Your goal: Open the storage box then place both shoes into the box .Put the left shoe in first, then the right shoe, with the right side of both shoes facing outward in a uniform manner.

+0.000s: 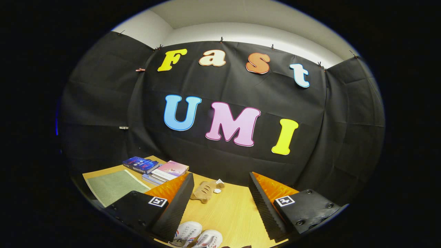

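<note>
My hand-held gripper [220, 206] is held above the table [234, 213] with its two fingers [175, 206] spread wide apart; nothing lies between them in contact and neither finger presses on anything.

Directly below and between the fingers, at the near side of the wooden table, I see the two shoes [196, 237]. They are white, laced, with red and blue striping on the side of the left-hand one. They lie side by side, touching or nearly so; their near ends are cut off from my sight, so I cannot tell which is the left shoe and which the right.

I cannot pick out the storage box anywhere on the table.

Beyond the fingers, toward the booth's dark wall, a small tan plush toy [205, 191] lies flat on the table, with a small white object [217, 190] just beside it.

Further to the side of my left finger, several books [156, 169] sit in a loose overlapping stack near the far edge of the table: a dark blue one on top at the rear, a pink-covered one in front. Nearer to me on that side, a grey-green mat [113, 186] lies flat on the table, just beside the books and apart from the shoes.
</note>
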Motion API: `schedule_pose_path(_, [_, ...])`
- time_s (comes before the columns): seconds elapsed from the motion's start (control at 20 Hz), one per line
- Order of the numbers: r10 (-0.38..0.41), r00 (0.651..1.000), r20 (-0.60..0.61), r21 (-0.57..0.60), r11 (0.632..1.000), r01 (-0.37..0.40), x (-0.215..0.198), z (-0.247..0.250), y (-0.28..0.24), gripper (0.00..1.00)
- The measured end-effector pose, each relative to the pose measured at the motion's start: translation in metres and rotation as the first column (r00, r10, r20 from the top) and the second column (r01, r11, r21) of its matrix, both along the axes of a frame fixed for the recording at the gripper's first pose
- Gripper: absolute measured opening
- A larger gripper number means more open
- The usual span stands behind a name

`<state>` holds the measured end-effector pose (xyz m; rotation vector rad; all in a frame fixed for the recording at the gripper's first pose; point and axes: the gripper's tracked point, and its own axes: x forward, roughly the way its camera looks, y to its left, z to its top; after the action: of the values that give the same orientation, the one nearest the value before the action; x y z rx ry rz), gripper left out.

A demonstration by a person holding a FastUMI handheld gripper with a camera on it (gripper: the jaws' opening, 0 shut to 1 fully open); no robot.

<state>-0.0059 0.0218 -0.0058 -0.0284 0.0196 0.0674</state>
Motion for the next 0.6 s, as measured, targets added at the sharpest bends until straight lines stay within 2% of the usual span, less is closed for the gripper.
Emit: schedule_pose_path(0.6, [0.021,1.0,-0.01,-0.006,1.0,-0.021,0.0013,-0.001,0.0069,0.97])
